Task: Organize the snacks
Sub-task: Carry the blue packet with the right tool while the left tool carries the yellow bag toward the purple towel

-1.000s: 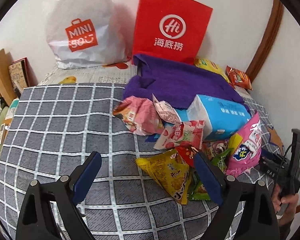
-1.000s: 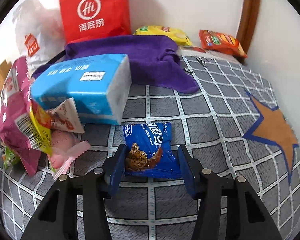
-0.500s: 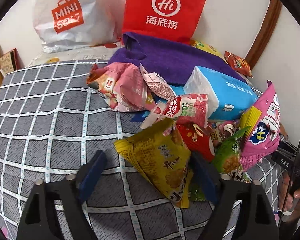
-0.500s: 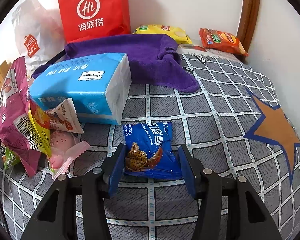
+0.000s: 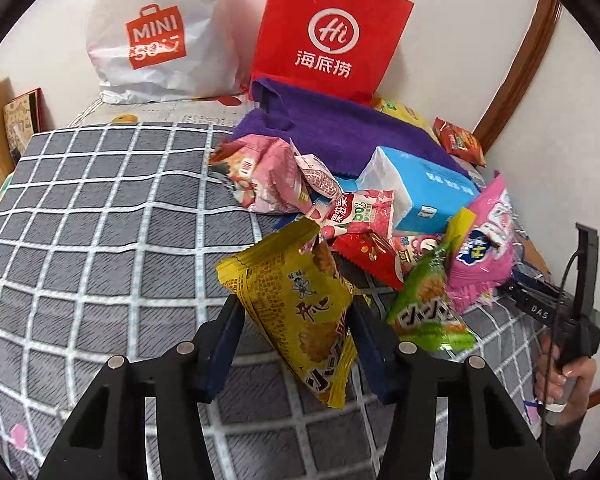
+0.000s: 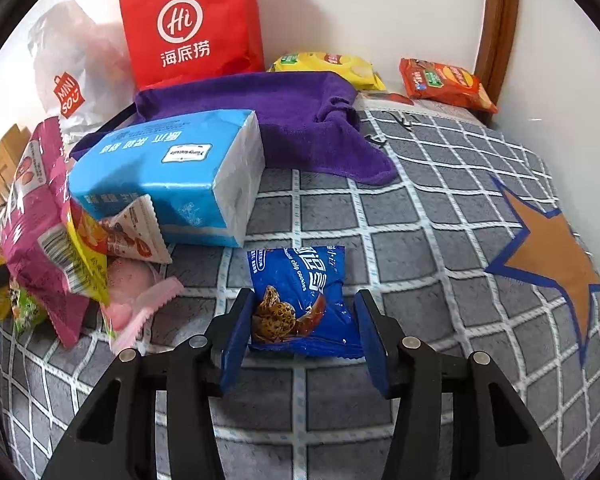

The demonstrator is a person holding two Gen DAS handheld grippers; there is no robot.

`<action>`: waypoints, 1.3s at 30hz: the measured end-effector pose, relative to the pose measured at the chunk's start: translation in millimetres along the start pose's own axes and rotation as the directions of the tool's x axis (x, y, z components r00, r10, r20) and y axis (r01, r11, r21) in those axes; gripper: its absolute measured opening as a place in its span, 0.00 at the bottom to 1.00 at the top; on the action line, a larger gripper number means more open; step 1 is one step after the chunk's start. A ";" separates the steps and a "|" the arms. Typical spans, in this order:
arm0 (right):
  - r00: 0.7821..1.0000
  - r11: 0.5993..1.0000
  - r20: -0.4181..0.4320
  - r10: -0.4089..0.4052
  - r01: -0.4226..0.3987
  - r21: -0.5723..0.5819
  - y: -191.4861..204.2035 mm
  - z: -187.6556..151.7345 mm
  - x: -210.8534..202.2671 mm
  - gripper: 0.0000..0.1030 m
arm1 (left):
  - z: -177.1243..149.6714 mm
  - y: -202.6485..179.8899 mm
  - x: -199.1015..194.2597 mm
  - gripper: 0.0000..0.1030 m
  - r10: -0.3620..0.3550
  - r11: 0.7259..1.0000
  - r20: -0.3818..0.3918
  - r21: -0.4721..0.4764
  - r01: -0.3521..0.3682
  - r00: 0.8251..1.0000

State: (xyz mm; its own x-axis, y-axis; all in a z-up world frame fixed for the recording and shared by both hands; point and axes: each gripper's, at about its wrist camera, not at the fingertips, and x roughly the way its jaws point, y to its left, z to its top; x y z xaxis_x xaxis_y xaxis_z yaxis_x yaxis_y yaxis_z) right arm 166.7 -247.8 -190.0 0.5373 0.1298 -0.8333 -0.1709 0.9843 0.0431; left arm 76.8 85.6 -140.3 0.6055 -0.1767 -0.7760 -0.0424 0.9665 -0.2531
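Yellow foil fills my left view: the yellow snack packet (image 5: 300, 312) sits tilted between the blue pads of my left gripper (image 5: 296, 344), its sealed top edge sticking up and away from me, its lower corner hanging past the fingers. My left jaws are closing on it right now, and both pads already look to be against its sides, so I call that a grasp. Just beside it on the right lies a green packet (image 5: 428, 312), and behind that the heap: a red packet (image 5: 368, 254), a big pink bag (image 5: 484, 252), a pink-and-white strawberry packet (image 5: 360, 214) and the blue tissue pack (image 5: 424, 188), all on the grey checked blanket (image 5: 100, 220). A purple towel (image 5: 340, 132) is spread behind the heap, with the red paper bag (image 5: 332, 36) and the white shopping bag (image 5: 160, 36) standing against the wall. At the far right I see a hand (image 5: 560, 372) on the other gripper's handle. Over on my right view, the blue cookie packet (image 6: 304, 300) lies flat on the blanket between the pads of my right gripper (image 6: 304, 332), which are easing inward; the left pad is at the packet's edge, the right pad shows a sliver of gap, so nothing is clamped here yet. The tissue pack (image 6: 172, 176) sits just beyond, and an orange star patch (image 6: 552, 256) marks the blanket at right.
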 end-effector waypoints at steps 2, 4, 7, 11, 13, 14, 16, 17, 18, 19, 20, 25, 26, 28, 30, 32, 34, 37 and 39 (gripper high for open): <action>1.000 1.000 0.021 -0.003 0.003 -0.003 -0.9 -2.5 -13.4 0.49 | -0.7 3.4 -8.8 0.50 -0.003 1.000 0.014 -0.006 0.003 1.000; 0.999 1.000 0.044 0.003 -0.003 0.004 -2.0 -3.1 -26.4 0.49 | 0.9 4.1 -13.6 0.50 -0.008 1.000 0.018 -0.011 0.008 1.000; 0.997 1.000 0.075 0.020 -0.021 0.009 -1.9 -1.5 -48.2 0.49 | 4.6 -1.8 -18.9 0.50 -0.032 0.999 0.021 -0.016 0.032 0.999; 0.995 1.000 0.096 0.025 -0.025 -0.004 -0.3 4.7 -75.1 0.49 | 13.4 -19.1 -27.3 0.50 -0.079 0.997 0.032 0.010 0.078 0.996; 0.993 1.000 0.111 0.030 -0.029 -0.006 2.5 10.7 -84.8 0.49 | 21.0 -31.7 -32.6 0.50 -0.084 0.996 0.041 0.039 0.083 0.996; 0.992 0.999 0.121 0.036 -0.035 -0.012 4.4 14.1 -88.6 0.49 | 25.7 -37.9 -35.0 0.50 -0.088 0.995 0.047 0.054 0.086 0.995; 0.989 0.999 0.142 0.040 -0.037 -0.023 9.1 23.2 -97.4 0.49 | 35.3 -48.0 -38.3 0.50 -0.101 0.993 0.050 0.073 0.097 0.994; 0.988 0.999 0.148 0.038 -0.035 -0.026 10.5 27.9 -99.8 0.49 | 41.0 -52.4 -38.5 0.50 -0.103 0.992 0.043 0.080 0.099 0.994; 0.988 0.999 0.150 0.039 -0.035 -0.031 13.0 33.5 -101.8 0.49 | 48.6 -58.0 -38.7 0.50 -0.109 0.990 0.036 0.088 0.106 0.993; 0.988 0.999 0.152 0.037 -0.032 -0.031 15.5 40.4 -103.1 0.49 | 52.7 -61.3 -39.6 0.50 -0.117 0.989 0.035 0.092 0.114 0.992; 0.988 0.999 0.153 0.035 -0.031 -0.028 16.8 45.7 -103.8 0.49 | 58.2 -65.2 -40.1 0.50 -0.123 0.988 0.033 0.096 0.119 0.992; 0.982 0.998 0.181 0.053 -0.049 -0.029 28.5 80.8 -108.1 0.49 | 88.3 -84.7 -46.5 0.50 -0.131 0.980 0.055 0.155 0.121 0.990; 0.980 0.998 0.191 0.061 -0.055 -0.037 31.7 91.0 -109.6 0.49 | 93.9 -88.0 -47.4 0.50 -0.128 0.979 0.059 0.166 0.117 0.990; 0.976 0.997 0.208 0.069 -0.060 -0.048 36.2 106.8 -110.7 0.49 | 108.2 -93.3 -48.5 0.50 -0.120 0.978 0.069 0.181 0.105 0.990; 0.971 0.996 0.226 0.079 -0.065 -0.066 41.8 124.9 -111.2 0.49 | 121.0 -95.7 -48.2 0.50 -0.117 0.977 0.078 0.188 0.101 0.990; 0.968 0.996 0.239 0.080 -0.065 -0.069 45.3 142.3 -108.5 0.49 | 137.7 -96.4 -45.5 0.50 -0.113 0.977 0.086 0.190 0.095 0.990; 0.966 0.996 0.249 0.076 -0.060 -0.070 48.1 156.4 -105.0 0.49 | 150.7 -95.2 -41.6 0.50 -0.102 0.980 0.092 0.183 0.084 0.990; 0.964 0.996 0.257 0.070 -0.054 -0.067 50.8 179.8 -95.7 0.49 | 173.1 -91.4 -29.5 0.50 -0.083 0.984 0.091 0.165 0.067 0.992; 0.964 0.995 0.252 0.087 -0.071 -0.069 52.1 195.4 -86.5 0.49 | 186.9 -90.3 -21.3 0.50 -0.074 0.985 0.091 0.161 0.059 0.993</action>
State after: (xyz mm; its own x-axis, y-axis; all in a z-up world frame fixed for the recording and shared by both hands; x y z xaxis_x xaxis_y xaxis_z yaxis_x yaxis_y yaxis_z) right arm 272.7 -184.5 -8.0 0.7110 0.2404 -0.6609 -0.2651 0.9620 0.0647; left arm 216.3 36.9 7.0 0.6767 -0.2303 -0.6993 0.1217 0.9717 -0.2022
